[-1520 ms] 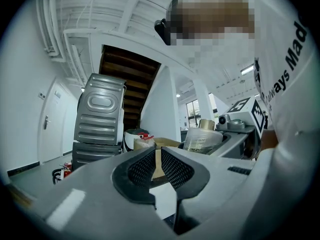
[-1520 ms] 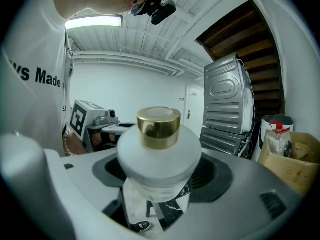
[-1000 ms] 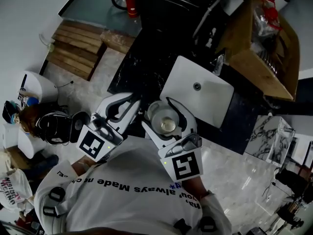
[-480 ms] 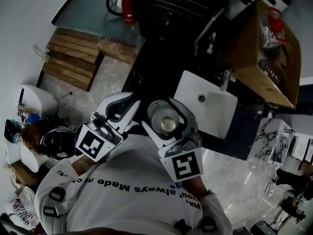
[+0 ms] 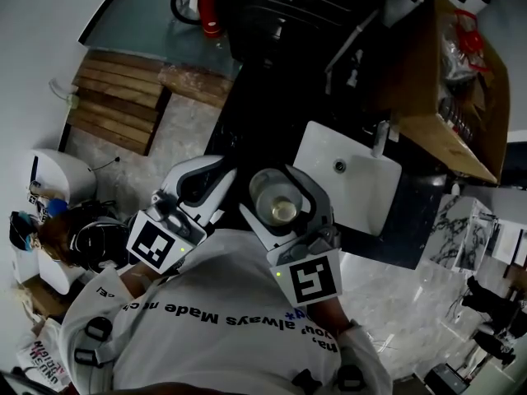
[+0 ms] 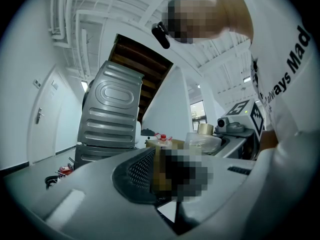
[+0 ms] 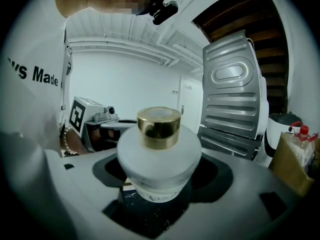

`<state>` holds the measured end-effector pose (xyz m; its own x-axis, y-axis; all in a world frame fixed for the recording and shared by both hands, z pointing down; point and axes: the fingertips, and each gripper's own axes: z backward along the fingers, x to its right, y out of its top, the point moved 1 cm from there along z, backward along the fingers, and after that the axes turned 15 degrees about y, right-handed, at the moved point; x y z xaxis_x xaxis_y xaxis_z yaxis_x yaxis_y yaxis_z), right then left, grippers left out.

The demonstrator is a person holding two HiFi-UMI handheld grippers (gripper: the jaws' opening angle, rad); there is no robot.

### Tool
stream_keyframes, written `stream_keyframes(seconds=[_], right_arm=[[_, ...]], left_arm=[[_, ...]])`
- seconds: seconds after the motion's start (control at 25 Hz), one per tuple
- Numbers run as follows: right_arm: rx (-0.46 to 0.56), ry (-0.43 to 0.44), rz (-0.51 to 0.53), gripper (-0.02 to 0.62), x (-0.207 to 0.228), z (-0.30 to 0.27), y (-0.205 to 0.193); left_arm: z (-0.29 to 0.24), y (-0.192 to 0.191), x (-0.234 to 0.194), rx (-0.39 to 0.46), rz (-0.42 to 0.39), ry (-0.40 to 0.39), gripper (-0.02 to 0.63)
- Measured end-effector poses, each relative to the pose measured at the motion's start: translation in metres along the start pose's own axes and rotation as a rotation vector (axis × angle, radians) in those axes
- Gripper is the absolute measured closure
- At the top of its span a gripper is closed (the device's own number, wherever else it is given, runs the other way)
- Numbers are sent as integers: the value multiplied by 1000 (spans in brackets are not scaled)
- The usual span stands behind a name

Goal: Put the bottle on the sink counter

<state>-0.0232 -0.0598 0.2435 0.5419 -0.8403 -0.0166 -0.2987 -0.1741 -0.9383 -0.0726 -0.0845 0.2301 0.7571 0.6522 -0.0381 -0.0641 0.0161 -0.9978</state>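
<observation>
Bottle (image 7: 159,154), squat and white with a gold cap, stands upright in the right gripper's grasp, held in front of the person's chest and not yet on the counter. From the left of the head view, a wooden pallet (image 5: 119,97) lies on the pale floor, with a red fire extinguisher (image 5: 211,11) beyond it near the top edge. Next comes the left gripper (image 5: 214,183), held just in front of the person's white shirt (image 5: 206,319). Its own view shows its jaws a little apart with nothing between them. Just to its right, the right gripper (image 5: 282,194) has both jaws pressed against the bottle's rounded sides, and the cap faces the head camera. Behind both grippers runs a dark counter (image 5: 255,105). A white sink (image 5: 362,192) is set into it just right of the bottle, with a tap (image 5: 381,137) at its far rim. Farther right, a cardboard box (image 5: 436,97) stands past the sink. In both gripper views a grey ribbed metal panel (image 6: 112,111) rises in the background.
</observation>
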Motion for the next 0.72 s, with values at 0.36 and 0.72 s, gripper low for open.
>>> stream_keyframes(seconds=[0.36,0.72], right_arm=[[2,23,13,262,25,20,-4],[-24,30,19,262,53,16,-25]], left_arm=[[-26,0,18,-14,2,18,568],[-46,-18,16,-47,-26,9,580]])
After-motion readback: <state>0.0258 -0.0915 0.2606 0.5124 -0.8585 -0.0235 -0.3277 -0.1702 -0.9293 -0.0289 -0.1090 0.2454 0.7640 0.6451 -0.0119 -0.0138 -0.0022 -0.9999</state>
